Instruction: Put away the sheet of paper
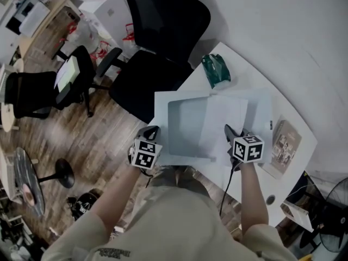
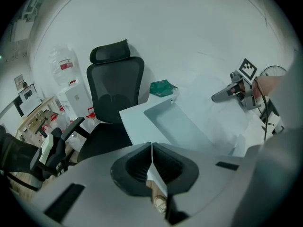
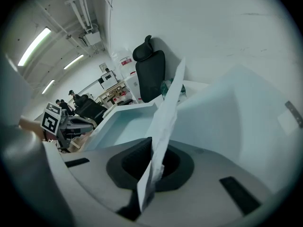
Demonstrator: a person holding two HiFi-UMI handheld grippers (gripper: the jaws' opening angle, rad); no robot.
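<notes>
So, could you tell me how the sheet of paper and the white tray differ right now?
The sheet is thin, curved and pinched in the right gripper's jaws; the tray is a walled box lying flat on the table. The sheet is held up over the tray's right part; the tray rests level. Both are pale and rectangular.

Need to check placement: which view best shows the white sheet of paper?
Head view: the white sheet of paper shows broadside over the shallow white tray. Right gripper view shows it edge-on in the right hand-held gripper; left gripper view, a pale curve.
</notes>
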